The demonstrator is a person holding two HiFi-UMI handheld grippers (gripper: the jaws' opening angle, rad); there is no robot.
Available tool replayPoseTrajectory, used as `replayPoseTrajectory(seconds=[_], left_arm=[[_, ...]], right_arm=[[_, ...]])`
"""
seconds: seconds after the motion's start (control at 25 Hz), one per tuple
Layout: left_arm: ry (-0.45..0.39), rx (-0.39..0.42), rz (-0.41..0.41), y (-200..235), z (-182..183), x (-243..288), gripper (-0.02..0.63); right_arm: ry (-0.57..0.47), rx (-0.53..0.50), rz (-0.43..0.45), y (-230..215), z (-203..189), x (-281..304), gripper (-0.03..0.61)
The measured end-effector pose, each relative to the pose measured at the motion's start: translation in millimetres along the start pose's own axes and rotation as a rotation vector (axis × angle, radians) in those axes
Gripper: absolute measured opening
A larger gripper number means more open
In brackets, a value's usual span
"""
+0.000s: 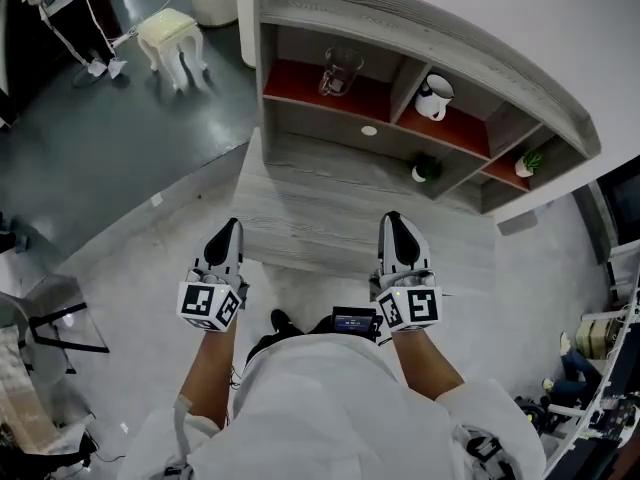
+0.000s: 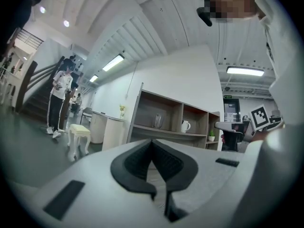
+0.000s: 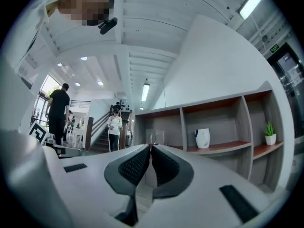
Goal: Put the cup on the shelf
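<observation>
- Cup [image 1: 340, 71] of clear glass stands upright on the red board in the left compartment of the shelf [image 1: 420, 28], touched by neither gripper.
- In the middle compartment stands a white jug [image 1: 434, 96], well apart from the cup, with a partition wall between them.
- A small green plant [image 1: 527, 162] sits in the right compartment, and a darker plant [image 1: 425, 168] sits on the level below.
- Left gripper [image 1: 232, 226] hovers over the near edge of the grey wood-grain tabletop [image 1: 320, 208]; its jaws are pressed together with nothing between them.
- Right gripper [image 1: 392, 218] is held level with the left one, jaws likewise together and empty.
- A pale stool [image 1: 170, 36] stands on the dark floor, left of the shelf.
</observation>
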State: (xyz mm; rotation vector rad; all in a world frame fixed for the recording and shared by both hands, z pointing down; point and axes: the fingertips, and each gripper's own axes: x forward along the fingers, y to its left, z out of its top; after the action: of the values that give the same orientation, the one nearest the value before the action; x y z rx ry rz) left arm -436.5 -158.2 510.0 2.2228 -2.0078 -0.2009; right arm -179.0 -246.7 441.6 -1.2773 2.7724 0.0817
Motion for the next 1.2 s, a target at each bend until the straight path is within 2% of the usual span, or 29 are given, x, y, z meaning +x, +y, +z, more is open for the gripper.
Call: replayPoseTrajectory(seconds=[0.2,0.36,0.56,0.8,1.04,1.2], left_arm=[[-0.018,0.014,0.036,-2.3,11.3,-34.8,0.006],[-0.007,0.025,0.030,-31.6,9.9,-50.9,0.007],[0.002,0.007,-0.015,-97.6,-0.1,-56.3,0.006],[-0.001,-0.021,-0.072,-200.9,-20.8,-58.5,0.007],[0.059,0.021,-0.091,-268.8,-45.2,-91.4,0.006],[0.078,0.069,-0.120,-305.2,-46.6,-101.5,0.007]], right_arm=[[-0.011,0.016,0.019,6.3,6.0,-9.3,0.041],[-0.005,0.013,0.029,-6.2,9.0,-39.0,0.041],[0.043,0.000,0.086,-25.0,2.2,-91.7,0.041],[0.025,-0.017,0.053,-66.2,2.6,-171.7,0.041],[0.066,0.051,0.054,-93.4,-17.2,-254.8,0.041],[0.042,0.076,0.020,-108.5,-18.0,-289.9,0.041]])
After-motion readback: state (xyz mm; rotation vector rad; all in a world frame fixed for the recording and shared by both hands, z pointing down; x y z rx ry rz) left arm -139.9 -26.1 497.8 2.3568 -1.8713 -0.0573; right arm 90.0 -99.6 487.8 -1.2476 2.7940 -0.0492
